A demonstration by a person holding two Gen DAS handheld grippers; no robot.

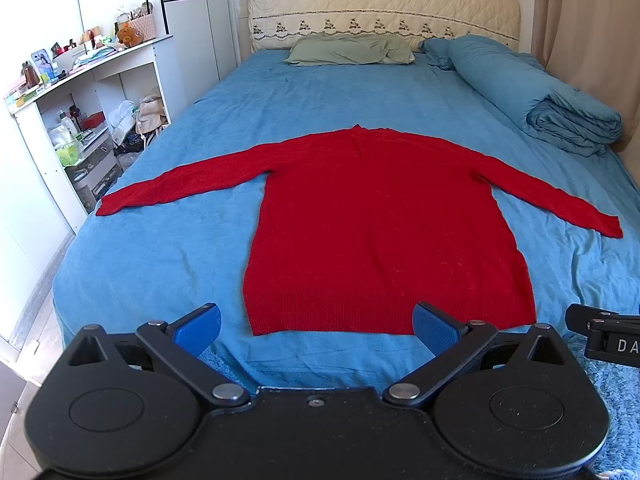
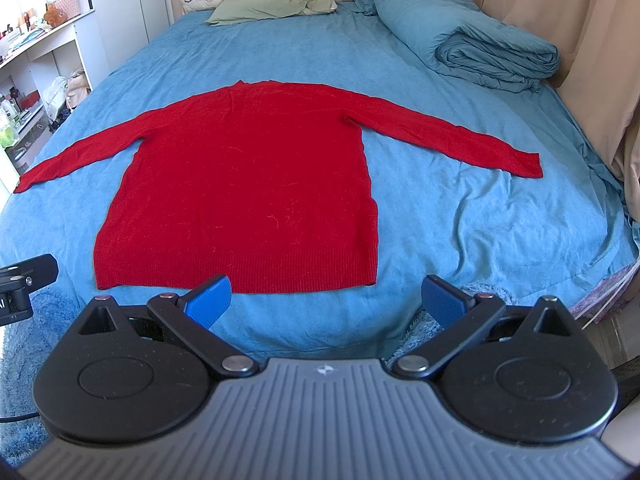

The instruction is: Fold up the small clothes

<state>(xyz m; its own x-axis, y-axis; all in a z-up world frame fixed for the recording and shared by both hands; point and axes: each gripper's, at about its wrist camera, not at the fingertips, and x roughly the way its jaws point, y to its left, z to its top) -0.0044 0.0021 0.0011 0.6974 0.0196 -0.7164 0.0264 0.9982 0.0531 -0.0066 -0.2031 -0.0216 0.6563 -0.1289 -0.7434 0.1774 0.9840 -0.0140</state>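
A red long-sleeved sweater (image 1: 376, 224) lies flat on the blue bed sheet (image 1: 168, 264), both sleeves spread out sideways, hem toward me; it also shows in the right wrist view (image 2: 248, 188). My left gripper (image 1: 316, 326) is open and empty, held just short of the hem, its fingers astride the hem's left and middle part. My right gripper (image 2: 326, 300) is open and empty, in front of the hem's right corner. Each gripper's edge shows in the other's view: the right gripper (image 1: 604, 334) and the left gripper (image 2: 24, 280).
A folded blue duvet (image 1: 552, 104) lies at the back right, a green pillow (image 1: 352, 50) by the headboard (image 1: 384, 8). White shelves (image 1: 80, 120) with clutter stand left of the bed. A curtain (image 2: 560, 40) hangs on the right. A fluffy blue rug (image 2: 24, 360) lies below the bed's foot.
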